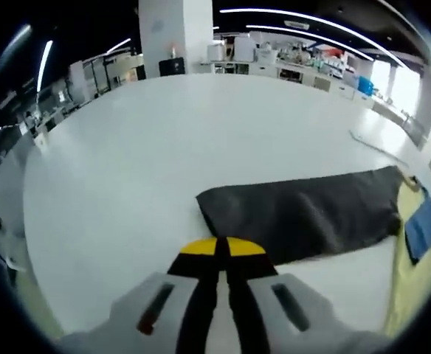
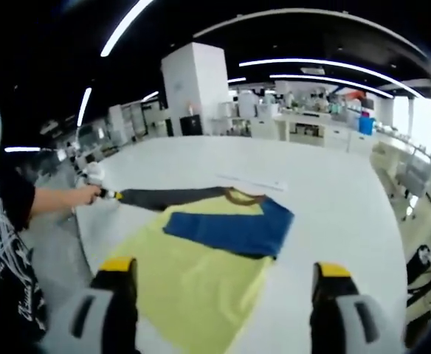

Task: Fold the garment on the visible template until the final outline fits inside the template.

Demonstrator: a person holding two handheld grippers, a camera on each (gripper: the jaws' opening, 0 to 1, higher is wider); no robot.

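The garment lies on the white table [image 1: 149, 147]. It shows a yellow part [image 2: 193, 280], a blue part [image 2: 234, 225] and a long dark grey part [image 1: 304, 210], with a brownish collar [image 2: 239, 196] at the far side. My left gripper [image 1: 223, 248] is shut, its yellow tips at the near edge of the dark grey part; in the right gripper view the left gripper [image 2: 106, 194] holds that part's pointed end [image 2: 156, 197]. My right gripper [image 2: 224, 270] stands wide open above the yellow part, nothing between its fingers.
A person's arm [image 2: 53, 198] and dark printed shirt [image 2: 1, 243] are at the left of the right gripper view. A thin white strip [image 2: 254, 181] lies on the table [image 2: 333, 192] beyond the garment. A white pillar [image 2: 193, 88] and benches stand behind.
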